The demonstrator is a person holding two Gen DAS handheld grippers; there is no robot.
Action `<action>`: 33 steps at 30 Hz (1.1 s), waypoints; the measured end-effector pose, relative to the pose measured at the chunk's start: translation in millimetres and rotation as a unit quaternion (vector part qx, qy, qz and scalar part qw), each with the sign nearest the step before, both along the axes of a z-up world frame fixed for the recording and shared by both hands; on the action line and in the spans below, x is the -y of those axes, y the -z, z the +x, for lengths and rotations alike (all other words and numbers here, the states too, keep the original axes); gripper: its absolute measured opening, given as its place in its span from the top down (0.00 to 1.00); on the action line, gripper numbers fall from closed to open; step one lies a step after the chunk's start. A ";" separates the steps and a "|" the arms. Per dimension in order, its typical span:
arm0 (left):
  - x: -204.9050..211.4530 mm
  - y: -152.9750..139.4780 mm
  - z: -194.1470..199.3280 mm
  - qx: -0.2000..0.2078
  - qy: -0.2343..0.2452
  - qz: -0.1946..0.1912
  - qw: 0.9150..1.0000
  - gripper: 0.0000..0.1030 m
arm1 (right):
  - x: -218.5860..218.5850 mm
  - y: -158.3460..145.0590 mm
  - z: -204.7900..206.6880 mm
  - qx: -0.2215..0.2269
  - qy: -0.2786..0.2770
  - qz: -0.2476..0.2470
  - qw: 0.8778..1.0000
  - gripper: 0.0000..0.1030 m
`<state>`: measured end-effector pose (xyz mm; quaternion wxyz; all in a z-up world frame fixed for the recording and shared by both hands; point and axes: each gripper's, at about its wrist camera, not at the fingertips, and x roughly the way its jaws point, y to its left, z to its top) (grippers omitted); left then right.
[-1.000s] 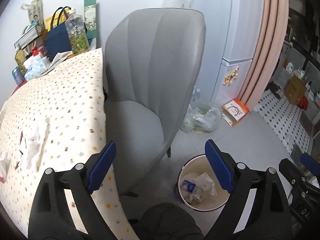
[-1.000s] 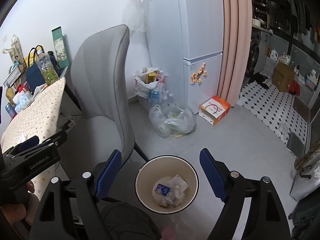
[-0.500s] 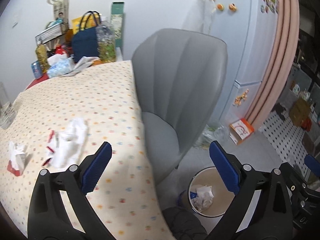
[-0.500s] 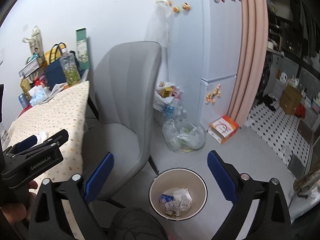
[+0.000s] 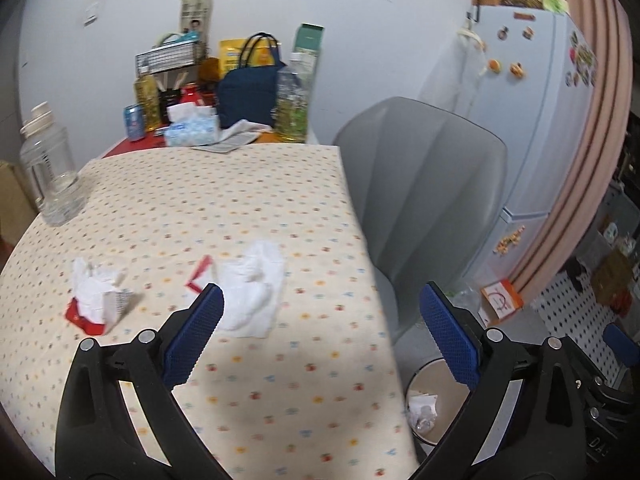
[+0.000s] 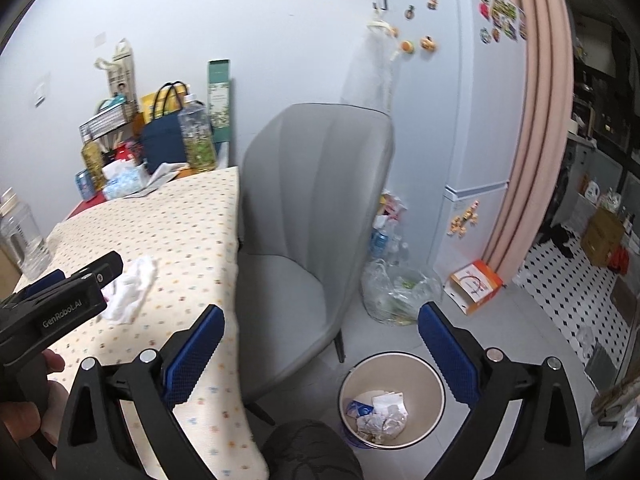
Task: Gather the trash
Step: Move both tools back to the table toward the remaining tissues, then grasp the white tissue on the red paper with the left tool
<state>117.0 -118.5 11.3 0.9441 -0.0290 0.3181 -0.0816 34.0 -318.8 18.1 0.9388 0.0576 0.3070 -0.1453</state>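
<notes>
A crumpled white tissue [image 5: 252, 292] lies on the dotted tablecloth [image 5: 224, 208] with a red strip [image 5: 200, 276] beside it. It also shows as the tissue [image 6: 132, 288] in the right wrist view. Further left sits a second wad of paper on a red wrapper [image 5: 98, 300]. My left gripper [image 5: 320, 300] hangs open and empty over the table's near right part, its left pad just short of the tissue. My right gripper [image 6: 320, 316] is open and empty above the chair seat and the trash bin [image 6: 392, 356], which holds scraps. The bin [image 5: 416, 380] shows low in the left wrist view.
A grey chair [image 6: 312, 208] stands between table and bin. Bottles, a navy bag [image 5: 248, 92] and boxes crowd the table's far end; a clear jar [image 5: 52, 176] stands at its left. A fridge [image 6: 460, 100], a plastic bag [image 6: 400, 292] and an orange box [image 6: 476, 284] lie beyond.
Both views have risen and swung left from the bin toward the table. The tissues have come into full view. Both pairs of jaws have spread slightly wider.
</notes>
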 end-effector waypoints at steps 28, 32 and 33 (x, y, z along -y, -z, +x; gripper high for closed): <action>-136.5 7.3 -18.5 -0.003 -0.110 -0.014 0.994 0.06 | -125.0 -9.8 16.2 0.002 -0.115 -0.021 0.993 0.08; -145.1 11.5 -18.8 -0.006 -0.116 -0.013 0.993 0.06 | -130.8 -7.9 20.3 -0.001 -0.120 -0.021 0.993 0.08; -146.9 12.3 -18.0 -0.007 -0.118 -0.013 0.993 0.06 | -132.8 -7.1 22.1 -0.002 -0.122 -0.021 0.992 0.08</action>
